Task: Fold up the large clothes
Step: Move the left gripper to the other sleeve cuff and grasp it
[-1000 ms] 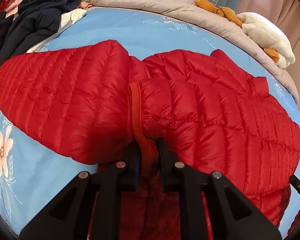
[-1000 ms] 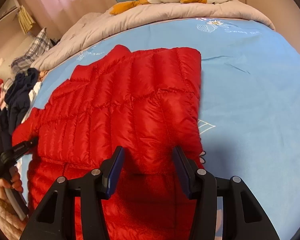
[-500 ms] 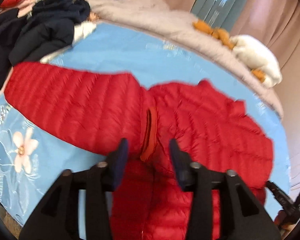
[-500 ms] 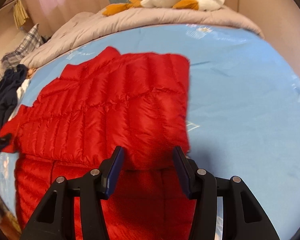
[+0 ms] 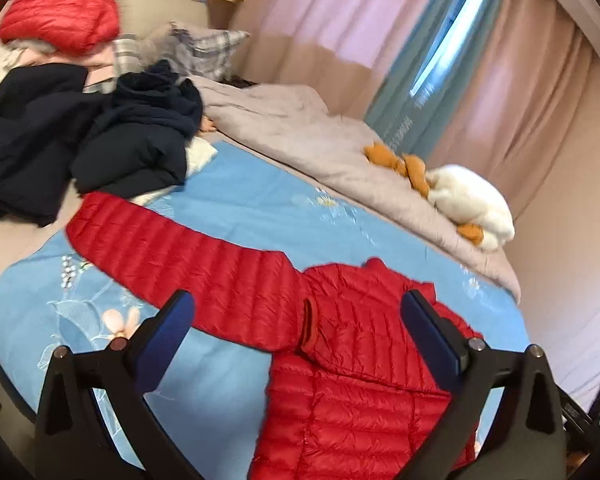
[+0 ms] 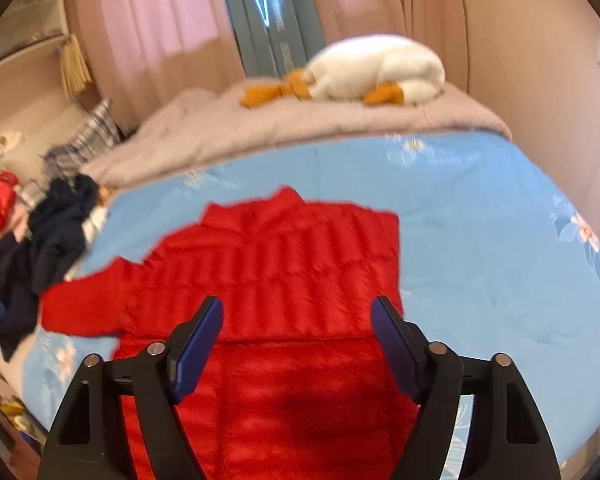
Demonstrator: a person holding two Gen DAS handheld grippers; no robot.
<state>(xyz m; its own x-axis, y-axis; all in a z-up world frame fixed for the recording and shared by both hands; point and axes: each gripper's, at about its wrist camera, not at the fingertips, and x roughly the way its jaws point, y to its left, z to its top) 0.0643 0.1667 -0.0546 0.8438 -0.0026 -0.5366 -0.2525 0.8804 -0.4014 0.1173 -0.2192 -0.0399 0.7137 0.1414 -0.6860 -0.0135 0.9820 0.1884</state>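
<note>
- My left gripper (image 5: 296,320) hangs above the bed with its jaws opening, already spread wide; nothing is pinched between them, and the red jacket (image 5: 352,360) lies flat below.
- My right gripper (image 6: 296,328) is also above the jacket (image 6: 284,280), jaws opening, pads clear of the fabric and holding nothing.
- The jacket sits on the blue floral sheet (image 5: 240,200), near the front edge of the bed. One sleeve (image 5: 172,248) stretches out to the left in the left wrist view, towards a heap of dark clothes (image 5: 80,140).
- From the right wrist view I see the upper part of the jacket folded over the lower part, with a straight fold edge running across just ahead of my fingertips.
- A grey quilt (image 5: 300,132) is bunched along the far side of the bed, and a white and orange plush toy (image 5: 468,200) lies on it.
- Another red garment (image 5: 60,16) rests on a pile well beyond the dark clothes, beside a checked cushion (image 5: 204,48).
- Pink curtains (image 5: 320,12) hang behind the bed; both pictures are somewhat blurred.
</note>
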